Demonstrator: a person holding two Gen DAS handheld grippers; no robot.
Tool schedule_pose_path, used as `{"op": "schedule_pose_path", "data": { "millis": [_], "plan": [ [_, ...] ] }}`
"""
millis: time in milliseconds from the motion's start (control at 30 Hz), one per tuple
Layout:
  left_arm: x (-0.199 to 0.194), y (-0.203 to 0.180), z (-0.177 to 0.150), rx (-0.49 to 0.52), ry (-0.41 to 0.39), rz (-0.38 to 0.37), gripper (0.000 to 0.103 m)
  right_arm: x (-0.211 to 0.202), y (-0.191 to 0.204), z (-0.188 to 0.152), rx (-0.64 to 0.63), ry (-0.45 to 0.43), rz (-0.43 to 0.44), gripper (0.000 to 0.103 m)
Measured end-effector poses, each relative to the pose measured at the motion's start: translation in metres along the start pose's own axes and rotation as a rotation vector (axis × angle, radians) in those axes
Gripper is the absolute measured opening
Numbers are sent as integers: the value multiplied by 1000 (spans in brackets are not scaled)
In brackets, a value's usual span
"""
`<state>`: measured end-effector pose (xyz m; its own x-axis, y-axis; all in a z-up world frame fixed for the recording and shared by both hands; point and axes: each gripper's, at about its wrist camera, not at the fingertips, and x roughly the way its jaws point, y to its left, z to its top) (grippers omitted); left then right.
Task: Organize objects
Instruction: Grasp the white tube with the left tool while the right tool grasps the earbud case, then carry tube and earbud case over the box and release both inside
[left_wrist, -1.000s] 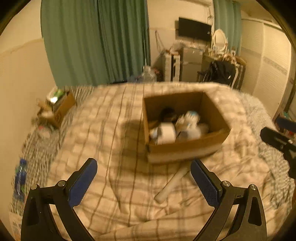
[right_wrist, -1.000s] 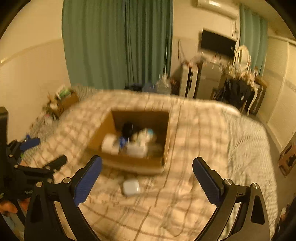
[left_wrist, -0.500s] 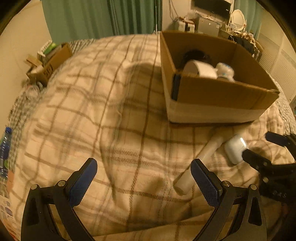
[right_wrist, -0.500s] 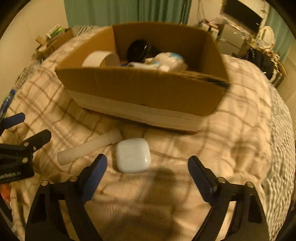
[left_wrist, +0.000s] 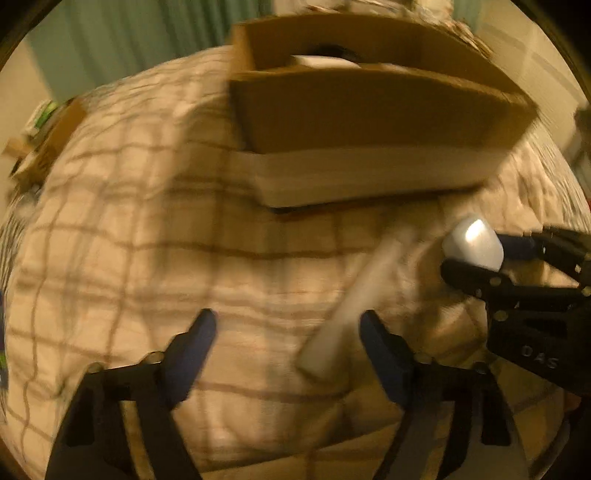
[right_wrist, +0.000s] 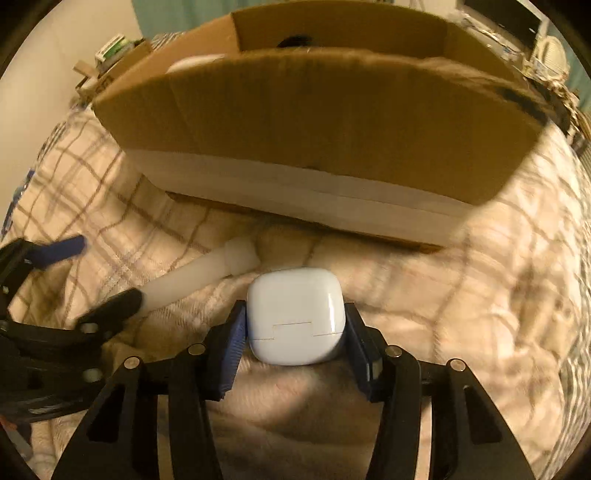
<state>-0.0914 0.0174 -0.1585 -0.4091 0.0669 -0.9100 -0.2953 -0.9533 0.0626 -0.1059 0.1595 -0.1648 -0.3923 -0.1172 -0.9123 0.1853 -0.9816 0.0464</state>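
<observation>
A white earbud case lies on the plaid bedspread in front of a cardboard box. My right gripper is shut on the case, one blue pad against each side; it also shows in the left wrist view, with the case between its fingers. A white tube lies on the blanket left of the case, also in the right wrist view. My left gripper is open, its right finger close beside the tube's near end. The box holds several items, mostly hidden.
The plaid bedspread covers the bed. A smaller cardboard box with clutter sits at the bed's far left edge. Green curtains hang behind.
Both grippers have dropped closer to the bed. My right gripper has closed on the earbud case. My left gripper has narrowed and moved towards the white tube.
</observation>
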Motion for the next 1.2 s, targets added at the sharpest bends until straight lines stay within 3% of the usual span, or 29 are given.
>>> {"op": "schedule_pose_path", "data": {
  "millis": [100, 300, 433, 533, 800, 1200],
  "plan": [
    [6, -18, 3, 66, 9, -54, 78, -11, -10, -7, 39, -15, 11, 50],
    [26, -36, 6, 122, 71, -144, 63, -15, -16, -14, 64, -27, 20, 50],
    [22, -32, 3, 98, 70, -175, 20, -19, -16, -5, 66, -29, 17, 50],
    [10, -31, -3, 83, 65, -195, 9, -26, -14, -9, 72, -37, 18, 50],
    [-48, -30, -21, -19, 29, -182, 6, -66, -9, -24, 75, -74, 11, 50],
    [-124, -13, -19, -116, -97, -169, 5, -150, 23, -43, 15, -179, 4, 50]
  ]
}}
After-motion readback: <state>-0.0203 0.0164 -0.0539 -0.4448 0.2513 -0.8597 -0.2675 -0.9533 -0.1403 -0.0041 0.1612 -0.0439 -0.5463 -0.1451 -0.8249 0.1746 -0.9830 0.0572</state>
